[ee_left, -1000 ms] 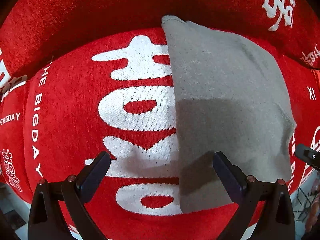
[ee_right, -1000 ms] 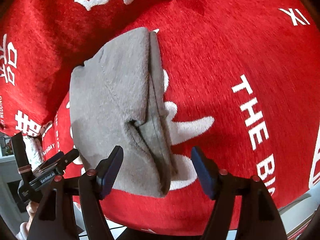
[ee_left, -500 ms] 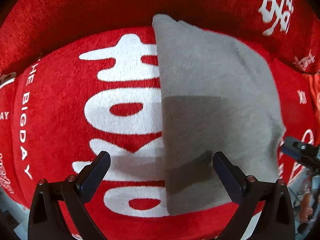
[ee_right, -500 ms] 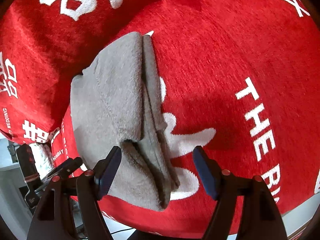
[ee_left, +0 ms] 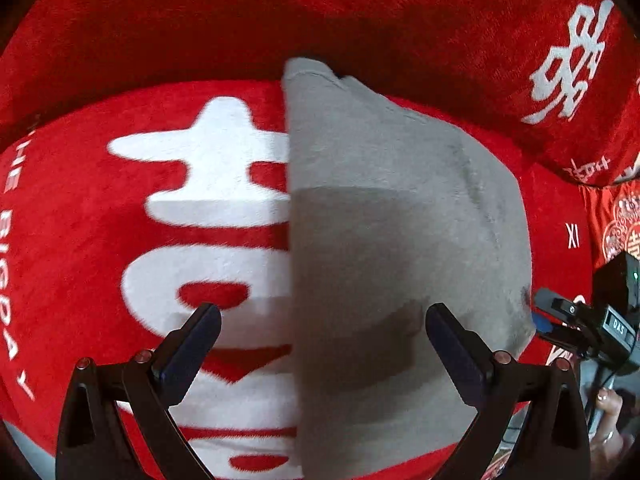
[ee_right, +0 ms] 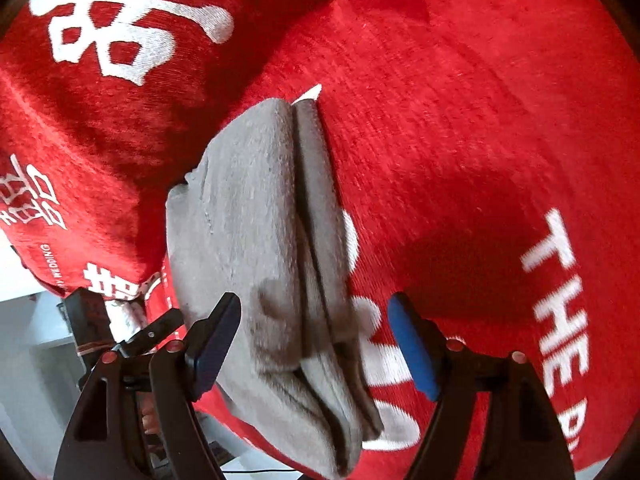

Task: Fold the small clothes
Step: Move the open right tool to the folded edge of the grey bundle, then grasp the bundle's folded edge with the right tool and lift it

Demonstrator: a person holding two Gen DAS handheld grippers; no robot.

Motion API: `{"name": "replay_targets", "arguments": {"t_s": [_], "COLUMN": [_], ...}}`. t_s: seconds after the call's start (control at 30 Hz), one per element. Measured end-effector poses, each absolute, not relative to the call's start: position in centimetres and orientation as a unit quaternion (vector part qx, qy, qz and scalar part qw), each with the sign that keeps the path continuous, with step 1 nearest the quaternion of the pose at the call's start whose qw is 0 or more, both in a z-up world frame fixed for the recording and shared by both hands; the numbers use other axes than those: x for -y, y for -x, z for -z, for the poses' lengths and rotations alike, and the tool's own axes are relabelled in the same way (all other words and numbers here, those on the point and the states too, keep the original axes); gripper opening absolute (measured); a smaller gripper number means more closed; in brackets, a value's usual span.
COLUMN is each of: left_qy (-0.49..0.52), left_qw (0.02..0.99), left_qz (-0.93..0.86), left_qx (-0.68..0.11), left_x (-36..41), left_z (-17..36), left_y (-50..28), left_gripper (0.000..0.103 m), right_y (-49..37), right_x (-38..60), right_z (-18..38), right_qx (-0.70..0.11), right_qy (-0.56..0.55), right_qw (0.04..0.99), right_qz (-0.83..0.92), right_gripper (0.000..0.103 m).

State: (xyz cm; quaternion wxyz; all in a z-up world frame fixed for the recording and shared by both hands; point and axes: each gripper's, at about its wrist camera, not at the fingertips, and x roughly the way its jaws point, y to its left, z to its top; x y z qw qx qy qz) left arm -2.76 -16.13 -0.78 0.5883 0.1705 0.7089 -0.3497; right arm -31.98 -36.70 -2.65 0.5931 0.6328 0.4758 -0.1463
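Note:
A small grey garment (ee_left: 384,240) lies folded on a red cover (ee_left: 80,220) printed with white characters. In the right wrist view the garment (ee_right: 256,240) shows stacked layers along its right edge. My left gripper (ee_left: 322,340) is open and empty, its fingers straddling the garment's straight left edge near the front. My right gripper (ee_right: 314,344) is open and empty, its fingers either side of the garment's near end. The right gripper also shows at the right edge of the left wrist view (ee_left: 560,316).
A red cushion back (ee_left: 360,8) with white characters rises behind the garment. The cover's front edge drops off just below the grippers, with pale floor (ee_right: 24,340) beyond. The left gripper's body shows at the lower left of the right wrist view (ee_right: 132,336).
Both grippers have moved closer to the garment, which looms larger in both views. Both stay open. The garment has not moved.

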Motion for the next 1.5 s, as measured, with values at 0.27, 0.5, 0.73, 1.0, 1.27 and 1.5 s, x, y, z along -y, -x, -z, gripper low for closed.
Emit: {"name": "replay_targets", "arguments": {"t_s": [0.27,0.5,0.73,1.0,1.27,1.5], "left_qy": [-0.142,-0.138,-0.143,-0.135,-0.111,-0.108], "left_qw": [0.552,0.556,0.552,0.572,0.569,0.559], "left_qz": [0.38,0.38,0.381,0.375,0.402,0.433], "left_qx": [-0.728,-0.726,-0.727,-0.717,-0.708,-0.699], "left_x": [18.2,19.9,19.8,20.5,18.8,16.2], "left_z": [3.3,4.0,4.5,3.9,1.8,-1.3], "left_y": [3.7,4.1,4.6,5.4,4.4,4.1], "left_gripper": [0.103,0.103,0.103,0.084,0.048,0.047], "right_y": [30.4,27.1,27.3,26.4,25.8,23.7], "right_x": [37.5,36.7,37.0,36.6,35.6,32.1], "right_z": [4.2,4.8,5.4,6.5,3.3,-0.8], "right_qx": [-0.447,-0.461,-0.437,-0.458,-0.403,-0.379], "right_qy": [-0.664,-0.647,-0.669,-0.671,-0.698,-0.697], "right_qw": [0.594,0.607,0.601,0.582,0.592,0.608], "right_qz": [0.073,0.012,0.003,0.016,-0.005,-0.019], "right_gripper": [0.08,0.085,0.085,0.039,0.035,0.035]}}
